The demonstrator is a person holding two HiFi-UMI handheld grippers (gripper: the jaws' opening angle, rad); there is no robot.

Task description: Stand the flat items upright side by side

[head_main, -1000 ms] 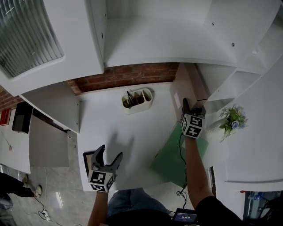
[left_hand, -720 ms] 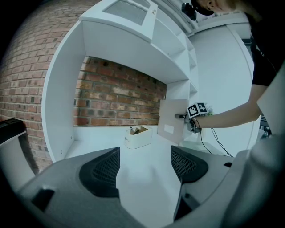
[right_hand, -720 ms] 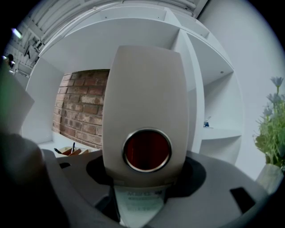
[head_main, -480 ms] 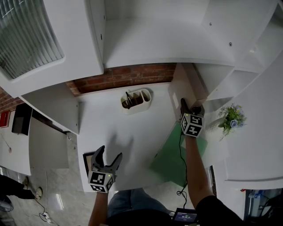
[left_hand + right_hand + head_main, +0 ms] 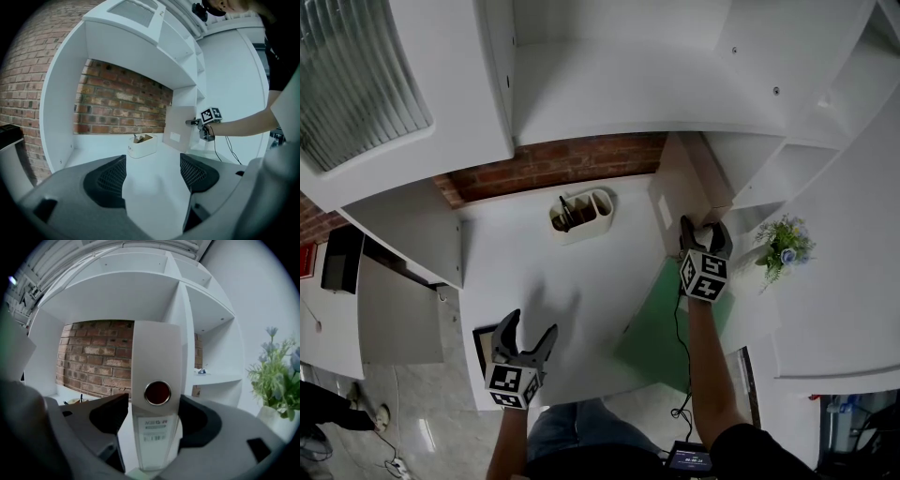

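No legible txt anywhere. Binder (image 5: 157, 357) spine label (image 5: 156, 427): print too small/blurry to read. Marker cubes (image 5: 703, 275) carry b&w square codes only, no words.

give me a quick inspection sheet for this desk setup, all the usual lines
surface: white desk, mostly bare.
job's things: white binder stands upright at the right; green folder lies flat under the right arm.
clutter: pen holder near the back; dark-edged flat thing at the front left, unclear what.
grippers: left gripper open, empty; right gripper open, its jaws have just been opening, the binder's spine between them.
cables: black cable runs along the right forearm.
surroundings: brick wall, white shelves, potted flowers.
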